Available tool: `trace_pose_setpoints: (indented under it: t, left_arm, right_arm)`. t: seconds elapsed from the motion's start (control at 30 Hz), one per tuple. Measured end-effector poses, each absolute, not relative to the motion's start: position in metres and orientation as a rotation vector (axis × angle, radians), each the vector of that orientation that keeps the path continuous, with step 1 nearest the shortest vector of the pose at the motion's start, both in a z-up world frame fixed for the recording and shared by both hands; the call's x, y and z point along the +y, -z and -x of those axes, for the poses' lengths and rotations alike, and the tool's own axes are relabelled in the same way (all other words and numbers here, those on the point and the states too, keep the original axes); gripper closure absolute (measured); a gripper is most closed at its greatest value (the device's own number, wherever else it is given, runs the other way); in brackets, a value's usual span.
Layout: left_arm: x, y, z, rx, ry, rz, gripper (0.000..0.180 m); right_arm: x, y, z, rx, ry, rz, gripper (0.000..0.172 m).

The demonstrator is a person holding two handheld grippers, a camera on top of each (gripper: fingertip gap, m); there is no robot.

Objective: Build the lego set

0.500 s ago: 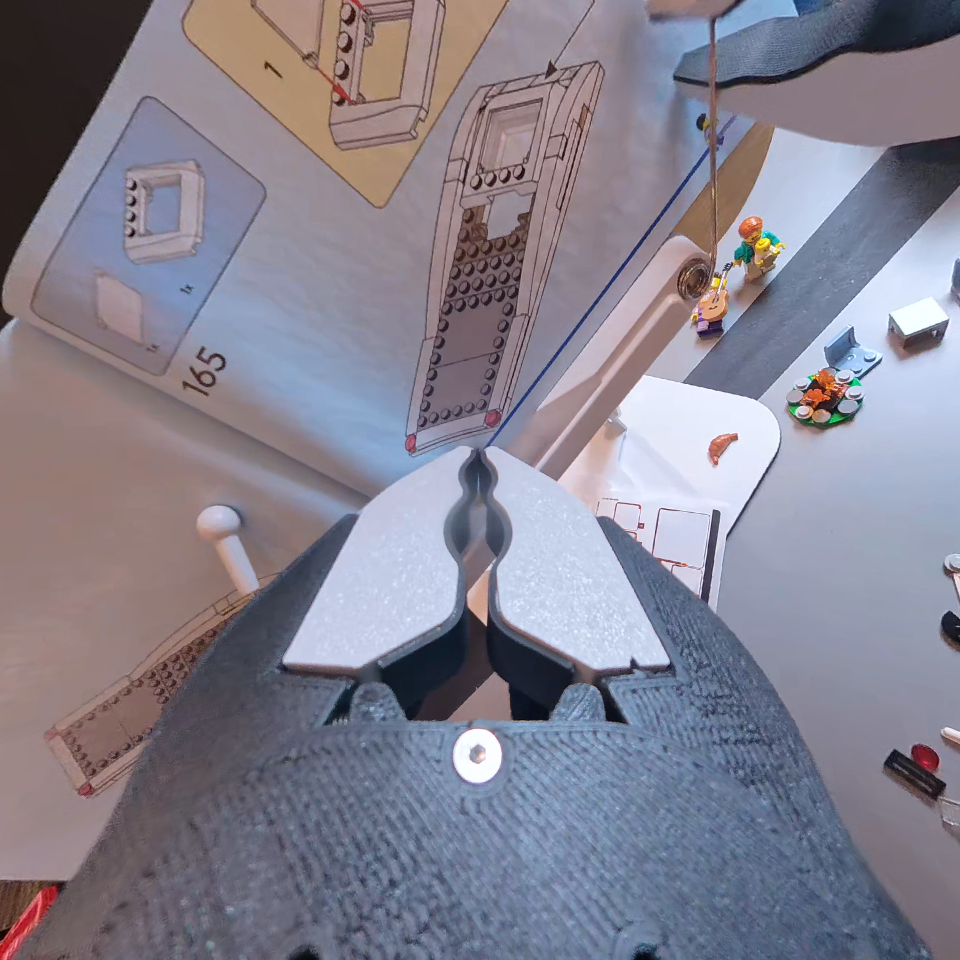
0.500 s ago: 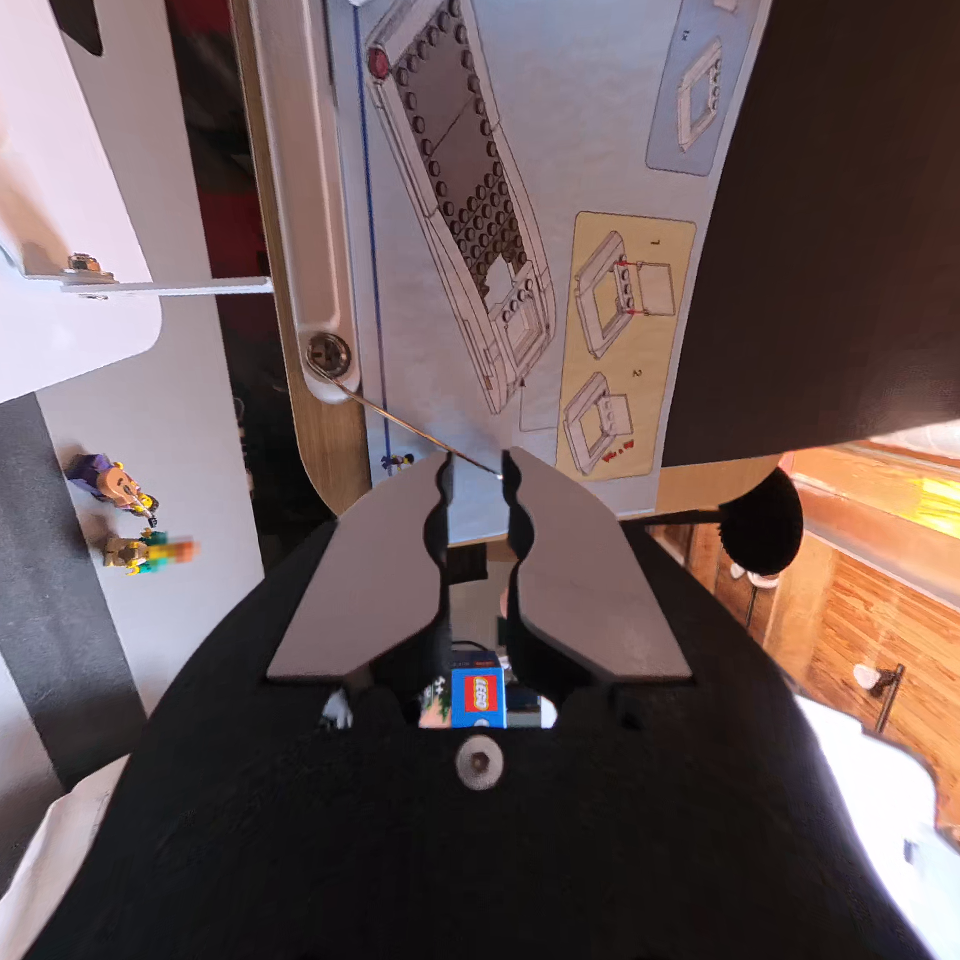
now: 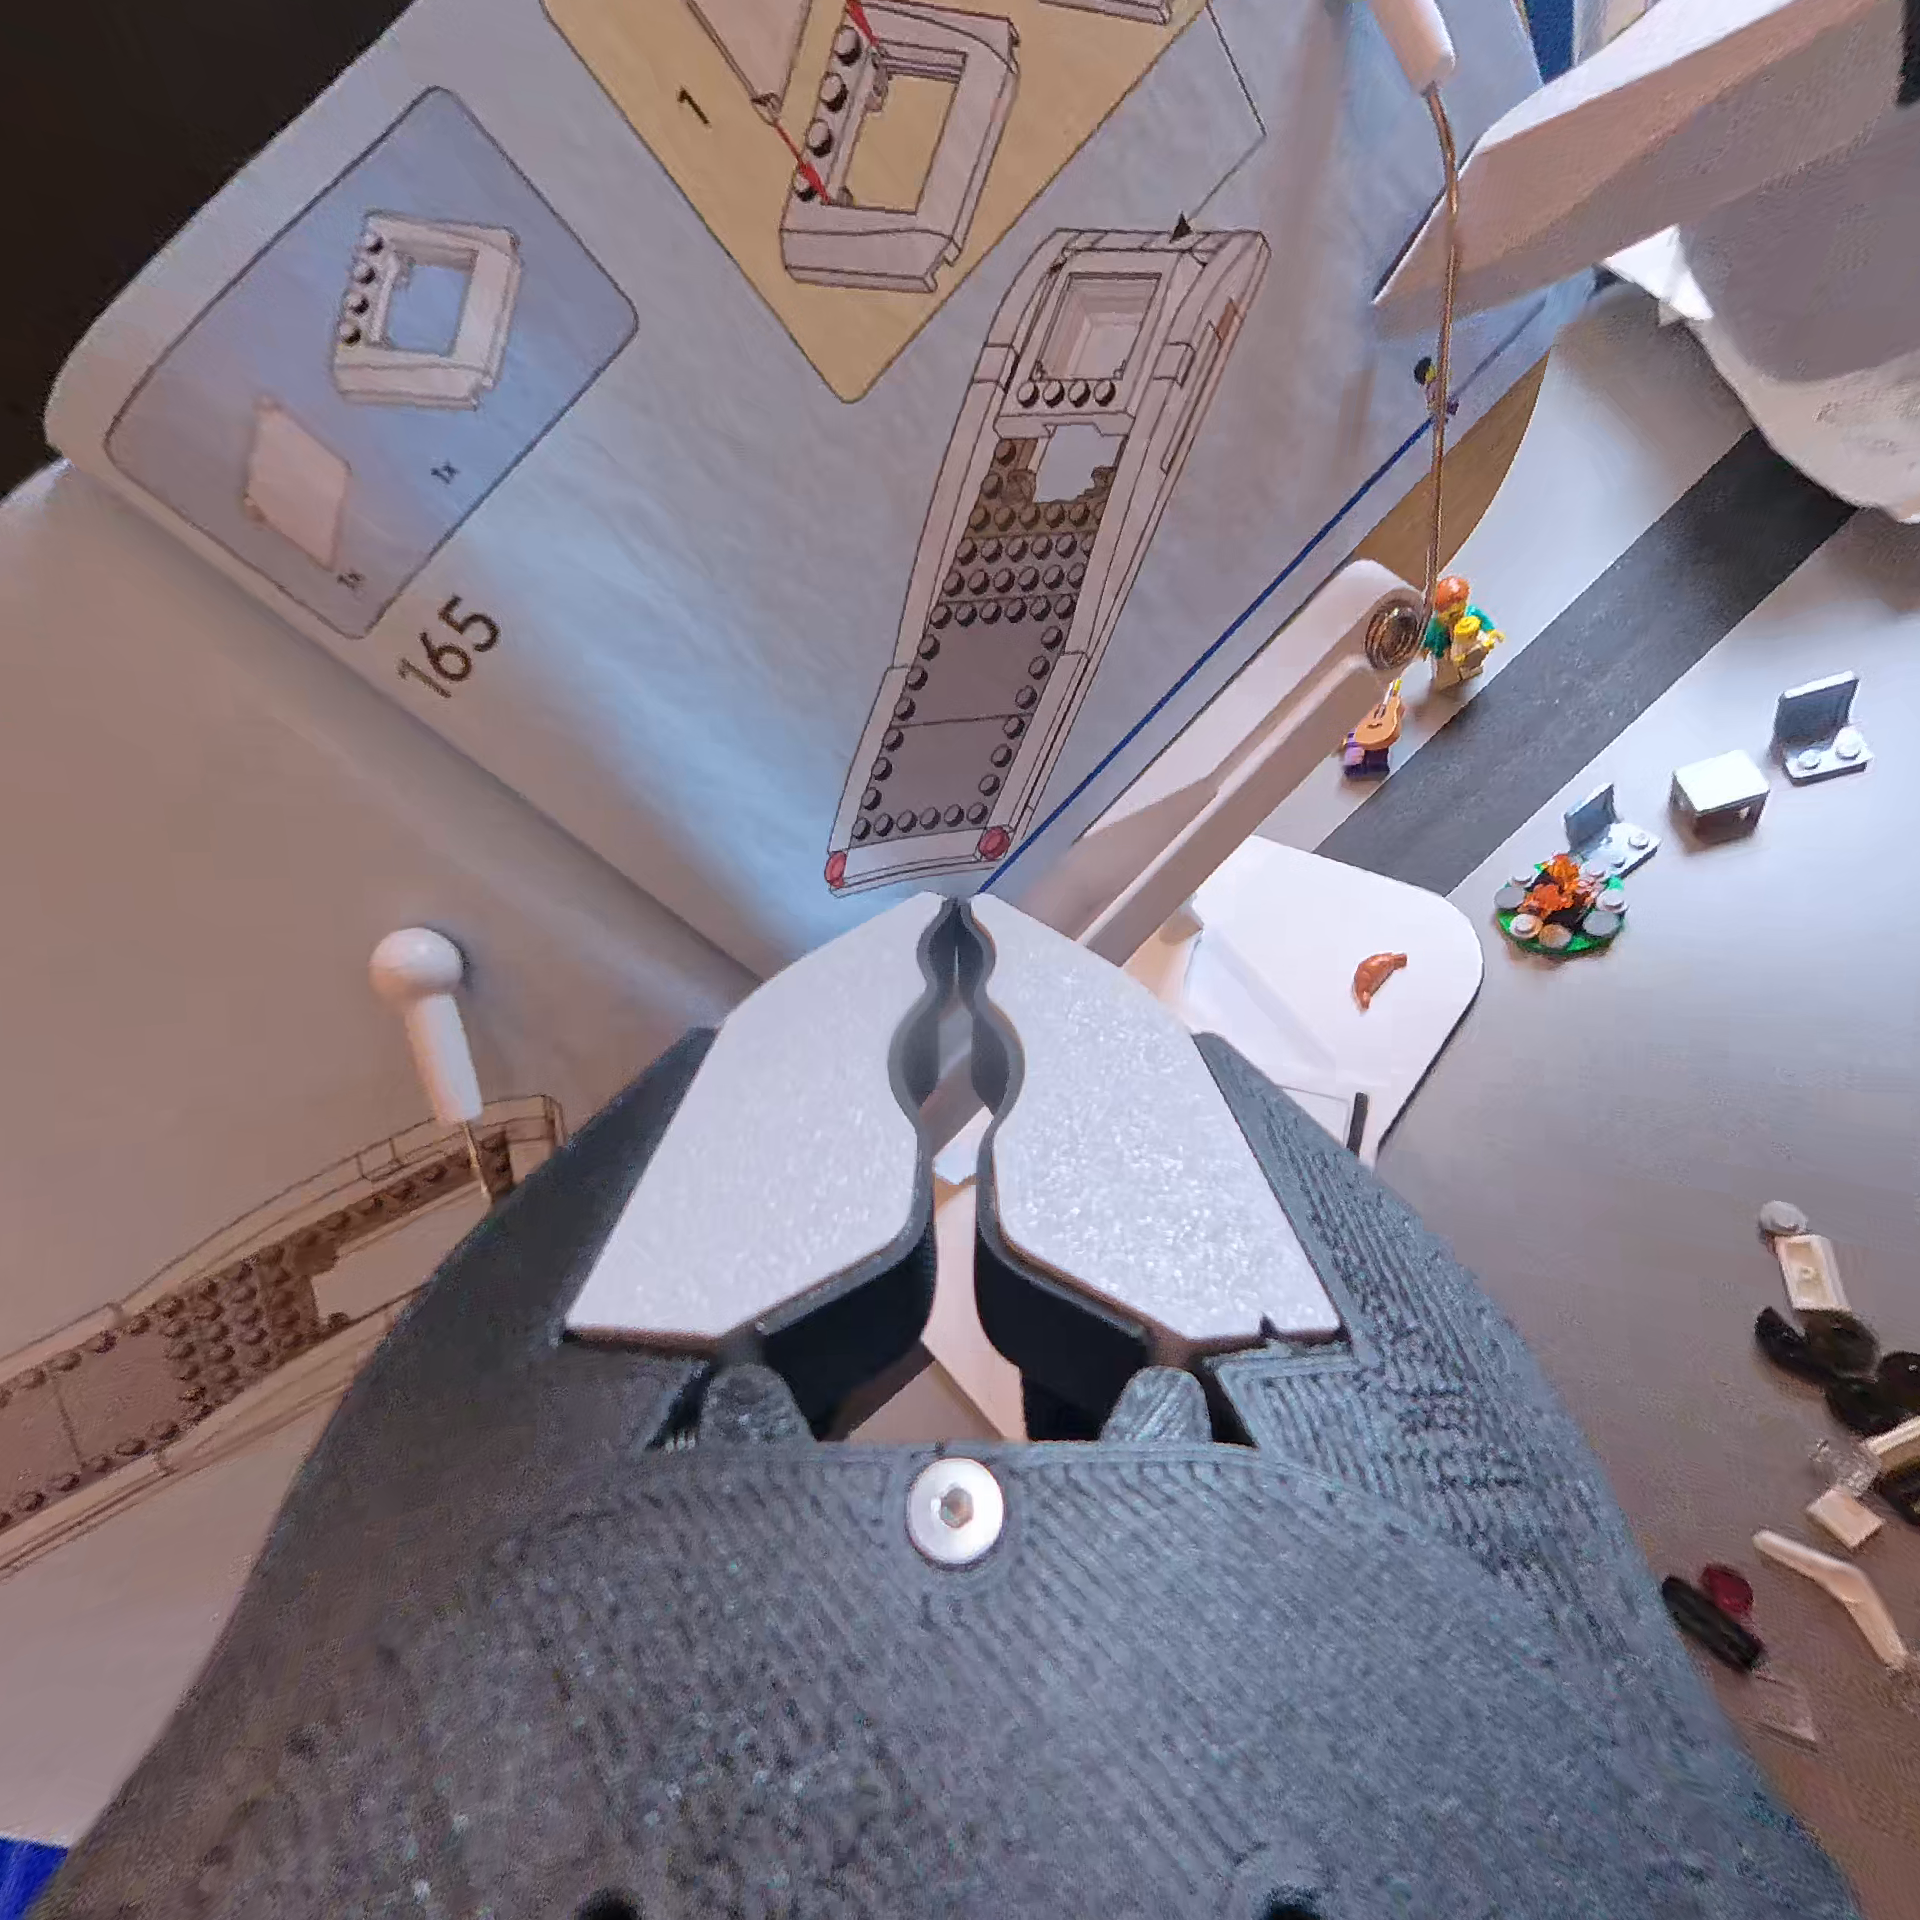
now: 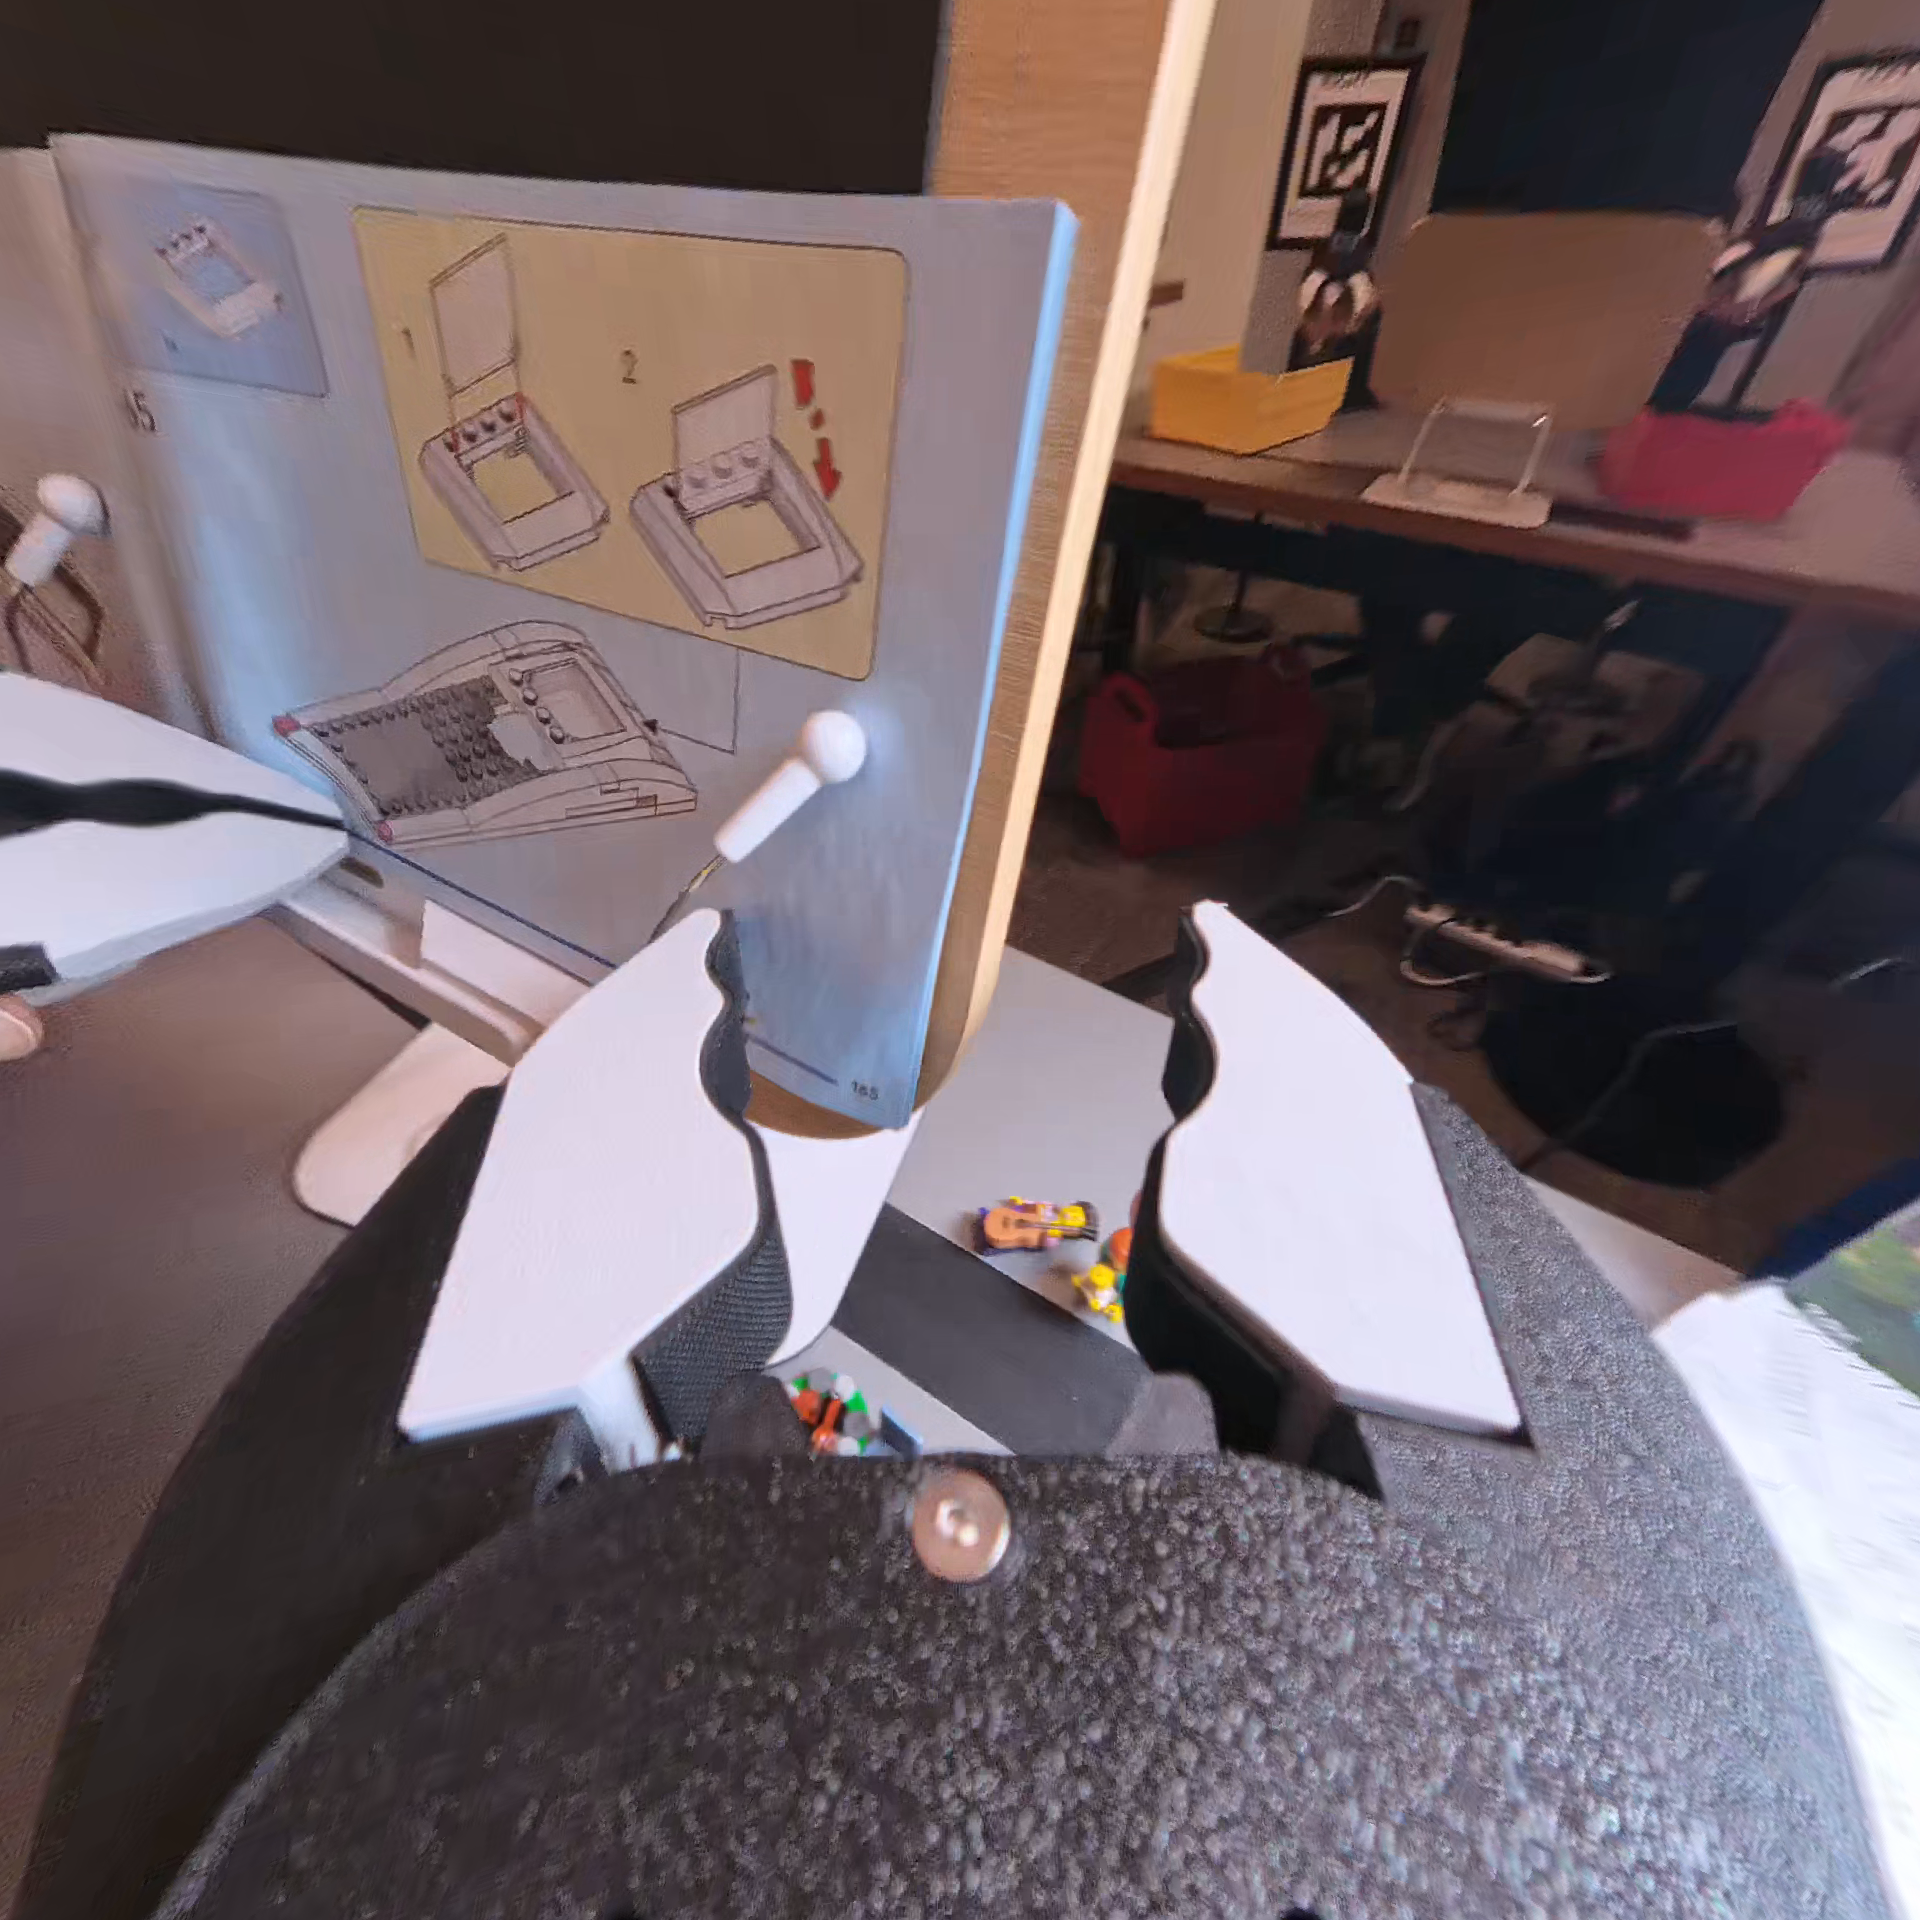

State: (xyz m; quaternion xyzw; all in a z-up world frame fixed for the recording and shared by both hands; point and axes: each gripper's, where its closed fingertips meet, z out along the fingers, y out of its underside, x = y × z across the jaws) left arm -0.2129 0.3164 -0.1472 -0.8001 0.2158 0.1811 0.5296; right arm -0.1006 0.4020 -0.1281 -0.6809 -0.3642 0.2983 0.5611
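Booklet [image 4: 582,499] pages stand upright on a wooden stand [image 4: 1049,623], pinned by a white-tipped wire clip [image 4: 790,784]. My left gripper [image 3: 954,914] is closed at the page's lower edge, though I can't tell whether it pinches paper. My right gripper [image 4: 956,997] gapes wide beside the clip. Any careless nudge could spring the clip and let pages flop onto the minifigures [image 3: 1455,634] on the tabletop [image 3: 1662,1091].

Grey table [image 3: 1662,1091] w/ a dark stripe [image 3: 1558,748] across it. On it: white book stand base [image 3: 1340,966] w/ a small brown piece [image 3: 1379,975] on top, two toy figures [image 3: 1455,634] far side by the stripe, a little campfire build [image 3: 1558,904] and grey brackets [image 3: 1823,727] to the right. Near right: loose black, white and red bits [image 3: 1829,1455], scattered.
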Motion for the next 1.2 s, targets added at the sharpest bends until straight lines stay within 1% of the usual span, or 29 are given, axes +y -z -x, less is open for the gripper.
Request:
trace_pose_setpoints:
  t: [0.03,0.1,0.17,0.33,0.47,0.57,0.67,0.77,0.87,0.97,1.1,1.2]
  left_arm:
    - [0.316,0.147,0.213,0.481,-0.392,1.903,0.18]
    - [0.315,0.145,0.213,0.406,-0.3,1.874,0.18]
    - [0.312,0.143,0.213,0.346,-0.221,1.84,0.18]
    - [0.298,0.134,0.219,0.229,-0.161,1.749,0.18]
    - [0.276,0.12,0.239,0.113,-0.137,1.657,0.18]
    - [0.26,0.11,0.262,-0.001,-0.089,1.593,0.18]
    - [0.243,0.096,0.287,-0.094,-0.091,1.52,0.18]
    - [0.226,0.079,0.309,-0.152,-0.138,1.442,0.18]
    - [0.212,0.062,0.331,-0.188,-0.212,1.386,0.18]
    - [0.212,0.049,0.355,-0.216,-0.284,1.39,0.18]
    - [0.224,0.046,0.38,-0.238,-0.366,1.441,0.18]
    - [0.229,0.051,0.391,-0.248,-0.392,1.47,0.18]
  right_arm:
    - [0.402,0.13,0.104,-0.862,-0.768,1.618,0.095]
    - [0.397,0.129,0.112,-0.879,-0.91,1.619,0.111]
    - [0.393,0.128,0.116,-0.887,-0.947,1.606,0.124]
    - [0.393,0.129,0.113,-0.86,-0.943,1.651,0.123]
    - [0.386,0.126,0.085,-0.779,-0.88,1.7,0.118]
    - [0.34,0.105,0.058,-0.784,-0.871,1.539,0.119]
    - [0.258,0.098,0.032,-0.867,-0.916,1.343,0.119]
    - [0.193,0.115,-0.001,-0.907,-0.895,1.233,0.119]
    - [0.155,0.143,-0.031,-0.913,-0.849,1.202,0.123]
    - [0.143,0.162,-0.049,-0.934,-0.761,1.156,0.13]
    - [0.153,0.166,-0.052,-0.96,-0.68,1.154,0.13]
    - [0.15,0.177,-0.048,-0.97,-0.741,1.214,0.133]
